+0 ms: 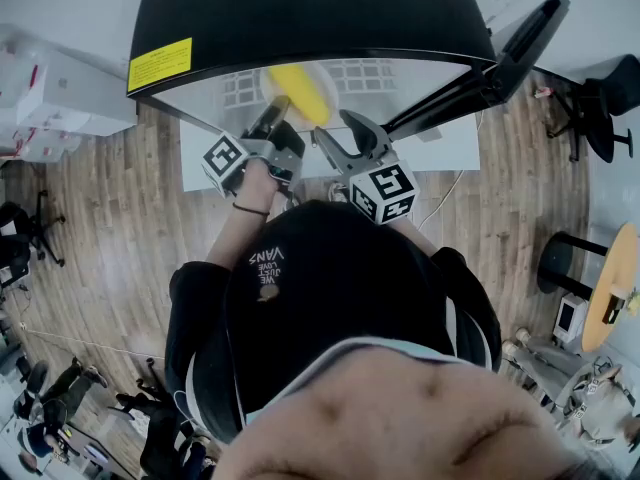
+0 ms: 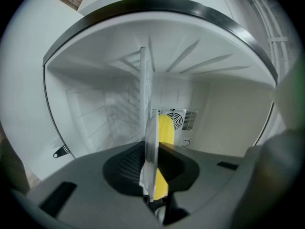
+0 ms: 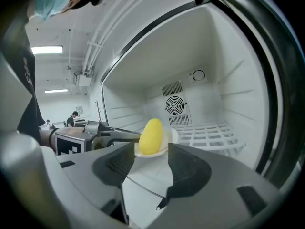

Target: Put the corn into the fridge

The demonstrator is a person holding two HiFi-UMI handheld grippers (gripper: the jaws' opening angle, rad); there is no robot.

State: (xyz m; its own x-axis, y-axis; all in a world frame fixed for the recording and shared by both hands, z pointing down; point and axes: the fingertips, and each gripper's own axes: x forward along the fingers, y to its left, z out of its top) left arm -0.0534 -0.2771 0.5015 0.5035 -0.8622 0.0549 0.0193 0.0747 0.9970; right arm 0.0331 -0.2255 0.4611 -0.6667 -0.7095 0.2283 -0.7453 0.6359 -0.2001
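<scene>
From the head view, the open mini fridge [image 1: 300, 18] sits at my twelve o'clock, its door [image 1: 500, 63] swung out toward two o'clock. My left gripper [image 1: 277, 113] reaches into the opening from eleven o'clock. The corn cob [image 1: 300, 93] lies just beyond its tips on a white plate [image 1: 272, 83]. My right gripper [image 1: 342, 133] hangs near it at one o'clock, jaws spread wide and holding nothing.

In the left gripper view, my left gripper [image 2: 153, 150] is clamped on the plate's [image 2: 151, 142] rim, seen edge-on as a thin upright band (this view is rolled onto its side). The corn cob [image 2: 166, 130] lies against the plate's three o'clock face. The fan grille [image 2: 180, 119] on the back wall is behind it.

In the right gripper view, my right gripper [image 3: 151, 149] has its pads well apart, with nothing between them. Past the tips, at twelve o'clock, the corn cob [image 3: 152, 136] rests on the plate [image 3: 172, 136] inside the fridge. My left gripper [image 3: 114, 136] pinches the plate's rim from nine o'clock. A white wire shelf [image 3: 212, 132] lies at three o'clock. I cannot tell whether the plate touches the fridge floor.
</scene>
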